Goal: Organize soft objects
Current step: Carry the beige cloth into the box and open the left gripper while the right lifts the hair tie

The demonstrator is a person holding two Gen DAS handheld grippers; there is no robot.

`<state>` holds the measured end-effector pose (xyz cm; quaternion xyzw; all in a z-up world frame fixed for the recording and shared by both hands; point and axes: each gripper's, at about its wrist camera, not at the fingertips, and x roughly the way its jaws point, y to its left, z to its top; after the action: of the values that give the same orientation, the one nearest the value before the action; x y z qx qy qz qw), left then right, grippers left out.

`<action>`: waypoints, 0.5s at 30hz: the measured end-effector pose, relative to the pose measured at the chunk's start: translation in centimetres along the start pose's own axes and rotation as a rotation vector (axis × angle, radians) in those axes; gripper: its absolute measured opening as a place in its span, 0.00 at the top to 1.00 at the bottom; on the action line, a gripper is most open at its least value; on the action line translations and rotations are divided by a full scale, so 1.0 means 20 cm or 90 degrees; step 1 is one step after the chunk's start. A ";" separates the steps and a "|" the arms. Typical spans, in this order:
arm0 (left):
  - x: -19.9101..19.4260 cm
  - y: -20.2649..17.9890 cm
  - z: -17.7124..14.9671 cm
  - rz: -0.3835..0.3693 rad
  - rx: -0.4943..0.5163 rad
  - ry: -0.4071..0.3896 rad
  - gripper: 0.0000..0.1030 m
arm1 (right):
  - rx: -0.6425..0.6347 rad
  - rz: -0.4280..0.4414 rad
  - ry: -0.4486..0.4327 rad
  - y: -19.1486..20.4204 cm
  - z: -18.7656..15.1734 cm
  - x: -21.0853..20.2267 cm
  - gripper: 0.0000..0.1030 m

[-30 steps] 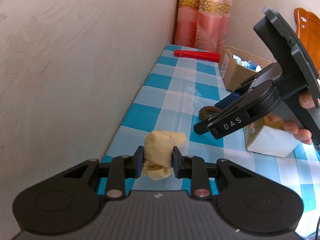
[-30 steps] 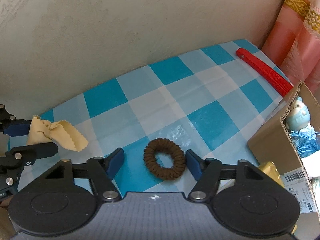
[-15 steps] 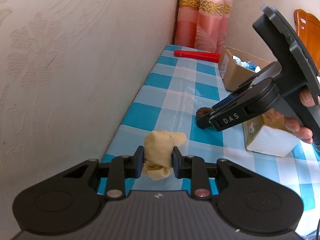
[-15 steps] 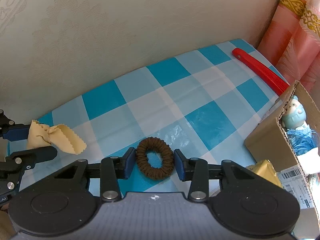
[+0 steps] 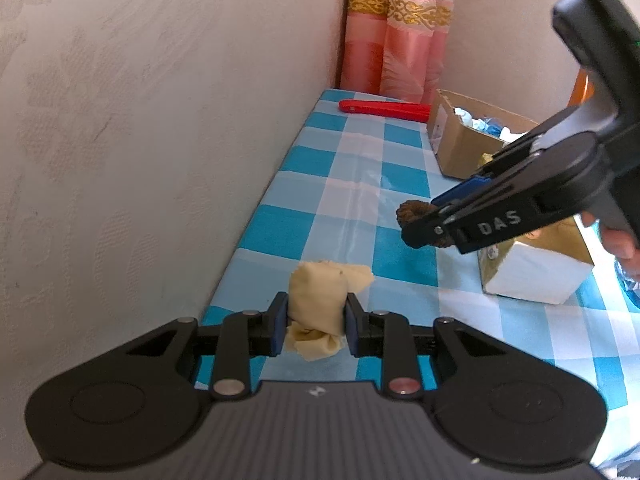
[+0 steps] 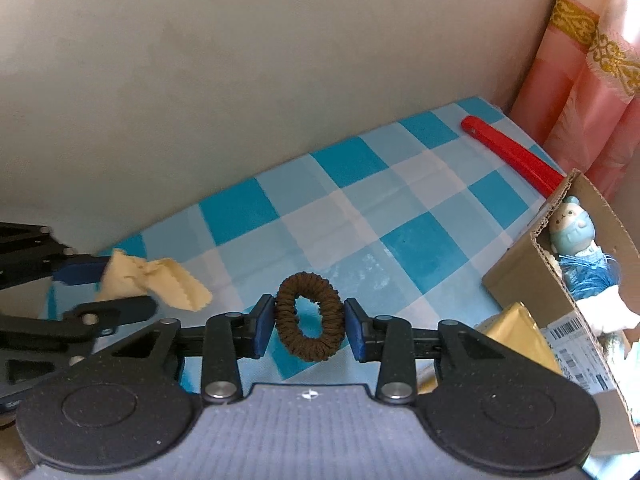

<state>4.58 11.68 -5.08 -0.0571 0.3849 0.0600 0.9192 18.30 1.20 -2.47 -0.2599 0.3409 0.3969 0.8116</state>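
A crumpled pale yellow cloth (image 5: 318, 300) sits pinched between the blue pads of my left gripper (image 5: 314, 320), low over the blue-and-white checked tablecloth (image 5: 360, 184). In the right wrist view the cloth (image 6: 132, 276) and the left gripper (image 6: 108, 284) show at the left edge. My right gripper (image 6: 309, 324) is closing, and its pads press both sides of a brown hair scrunchie (image 6: 288, 316), squeezing it into an oval. The left wrist view has the scrunchie (image 5: 410, 212) at the right gripper's (image 5: 426, 220) tips, which come in from the right.
An open cardboard box (image 6: 532, 280) with a small plush toy (image 6: 570, 224) and blue tassels stands to the right. A white and gold carton (image 5: 532, 276) lies in front of it. A red flat tool (image 5: 384, 109) lies at the far end by pink curtains (image 5: 396, 52). The wall runs along the left.
The right gripper's jaws have come together on the scrunchie, squeezing it, and the gripper has shifted a little along the table. The left gripper and the cloth have stayed put.
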 end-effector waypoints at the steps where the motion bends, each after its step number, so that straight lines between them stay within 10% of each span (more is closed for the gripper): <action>1: -0.01 0.00 0.00 -0.001 0.002 -0.001 0.74 | -0.001 0.003 -0.004 0.01 -0.01 -0.02 0.59; 15: -0.12 -0.11 0.03 -0.056 0.064 -0.001 0.74 | 0.055 0.016 -0.085 0.04 -0.20 -0.39 0.59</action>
<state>3.58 9.38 -2.79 -0.0273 0.3836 0.0003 0.9231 12.78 -4.75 0.75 -0.1935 0.3063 0.4082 0.8379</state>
